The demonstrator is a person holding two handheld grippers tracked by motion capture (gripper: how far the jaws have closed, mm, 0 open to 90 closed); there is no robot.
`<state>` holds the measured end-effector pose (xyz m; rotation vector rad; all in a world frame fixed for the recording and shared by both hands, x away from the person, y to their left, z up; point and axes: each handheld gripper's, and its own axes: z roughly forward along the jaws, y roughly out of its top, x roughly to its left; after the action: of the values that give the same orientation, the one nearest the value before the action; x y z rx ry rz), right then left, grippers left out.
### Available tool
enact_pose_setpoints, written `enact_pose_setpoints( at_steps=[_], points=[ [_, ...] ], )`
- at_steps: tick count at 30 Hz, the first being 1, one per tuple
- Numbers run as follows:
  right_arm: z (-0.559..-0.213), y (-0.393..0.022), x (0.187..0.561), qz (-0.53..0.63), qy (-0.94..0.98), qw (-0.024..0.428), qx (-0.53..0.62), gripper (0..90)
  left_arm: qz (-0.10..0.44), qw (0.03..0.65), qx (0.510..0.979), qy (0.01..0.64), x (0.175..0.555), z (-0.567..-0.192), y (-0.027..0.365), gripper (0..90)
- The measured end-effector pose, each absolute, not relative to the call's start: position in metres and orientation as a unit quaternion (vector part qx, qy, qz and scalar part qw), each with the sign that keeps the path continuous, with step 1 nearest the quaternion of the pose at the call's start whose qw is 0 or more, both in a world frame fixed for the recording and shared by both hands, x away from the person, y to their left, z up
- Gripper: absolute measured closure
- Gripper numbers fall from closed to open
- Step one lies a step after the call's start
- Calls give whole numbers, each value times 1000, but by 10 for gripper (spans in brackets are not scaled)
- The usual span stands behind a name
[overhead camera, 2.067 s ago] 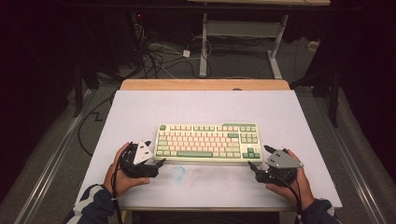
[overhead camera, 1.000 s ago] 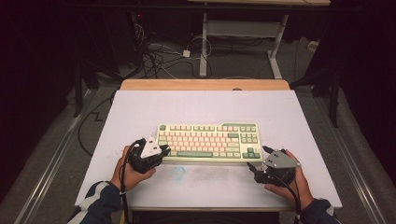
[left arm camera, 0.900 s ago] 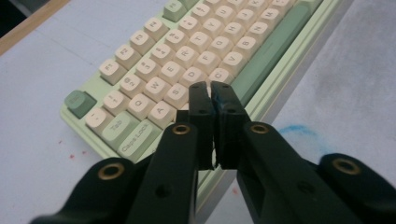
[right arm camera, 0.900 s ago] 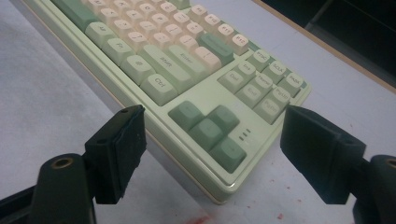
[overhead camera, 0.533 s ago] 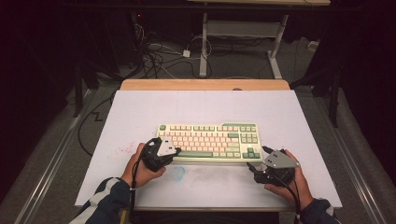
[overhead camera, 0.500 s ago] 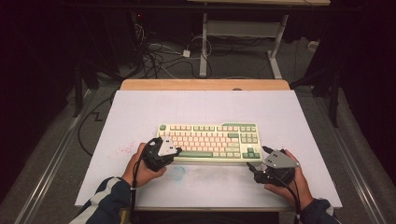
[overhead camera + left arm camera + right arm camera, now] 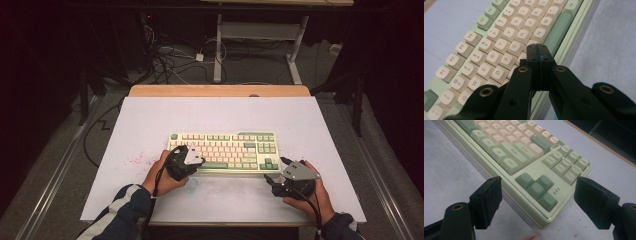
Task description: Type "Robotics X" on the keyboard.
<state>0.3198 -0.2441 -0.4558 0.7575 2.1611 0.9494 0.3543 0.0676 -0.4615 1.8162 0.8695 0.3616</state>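
We saw that the left claw [image 7: 192,161] had travelled in from the keyboard's [image 7: 223,151] left end to sit over the lower-left letter rows, and its jaws had come together with nothing between them (in the left gripper view the two pads meet tip to tip just above the keys near G, B and the space bar [image 7: 556,32]). We judged this as a pointed tip made ready for pressing a key, not for grasping anything. The right claw [image 7: 274,182] had kept its place off the keyboard's near right corner, its jaws standing wide apart and empty, the arrow keys [image 7: 537,188] framed between them in the right gripper view. The keyboard itself lay flat near the middle of the white counter [image 7: 150,120], long side toward the person, with a pale green case, cream letter keys and darker green modifier keys. A few reddish specks [image 7: 134,161] marked the counter to its left, and none of the keys looked pressed down.
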Motion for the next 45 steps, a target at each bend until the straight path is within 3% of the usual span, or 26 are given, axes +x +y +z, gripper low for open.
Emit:
enact_pose_setpoints(
  at_steps=[23, 40, 45],
  points=[
    [-455, -244, 319, 360, 827, 325, 284, 233, 157, 506, 767, 361, 357, -473, 61, 870],
    [-456, -245, 319, 357, 828, 326, 284, 233, 168, 523, 757, 354, 354, -461, 64, 855],
    [-454, -246, 318, 361, 824, 329, 287, 233, 191, 529, 748, 353, 353, -457, 68, 777]
  ],
)
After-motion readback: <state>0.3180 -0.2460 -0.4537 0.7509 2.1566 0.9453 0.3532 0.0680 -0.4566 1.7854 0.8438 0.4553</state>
